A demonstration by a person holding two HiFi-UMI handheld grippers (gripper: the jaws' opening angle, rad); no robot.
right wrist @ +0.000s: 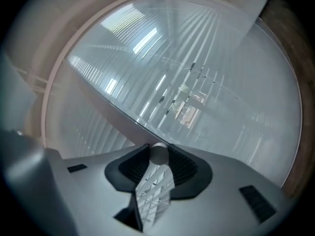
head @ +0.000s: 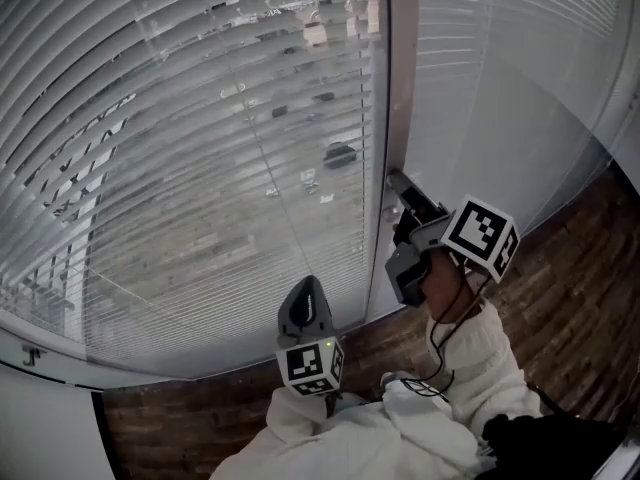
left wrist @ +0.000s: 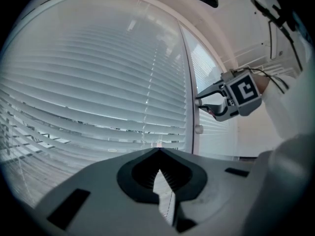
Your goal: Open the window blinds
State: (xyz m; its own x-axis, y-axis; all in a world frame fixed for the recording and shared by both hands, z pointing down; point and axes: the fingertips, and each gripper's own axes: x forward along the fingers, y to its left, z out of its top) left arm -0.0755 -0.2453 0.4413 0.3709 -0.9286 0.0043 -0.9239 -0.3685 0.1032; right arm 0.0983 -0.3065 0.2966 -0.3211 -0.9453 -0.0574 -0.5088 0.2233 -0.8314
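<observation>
White slatted blinds [head: 200,168] cover the big window pane, with the street showing faintly through them. A vertical frame post [head: 395,88] separates them from a second blind [head: 500,68] on the right. My right gripper [head: 397,180] reaches up to that post, jaws open. In the right gripper view a small round grey knob [right wrist: 158,155] shows right at the fingertips of the right gripper [right wrist: 158,149]; whether the pads touch it I cannot tell. The left gripper view shows the right gripper [left wrist: 198,103] at the post, just above the knob [left wrist: 198,129]. My left gripper [head: 305,286] points at the lower blinds, shut and empty.
Dark brick-patterned surface [head: 560,298] runs below the window. A white sill [head: 60,398] lies at the lower left. The person's white sleeves [head: 480,368] and a thin black cable [head: 435,353] fill the bottom of the head view.
</observation>
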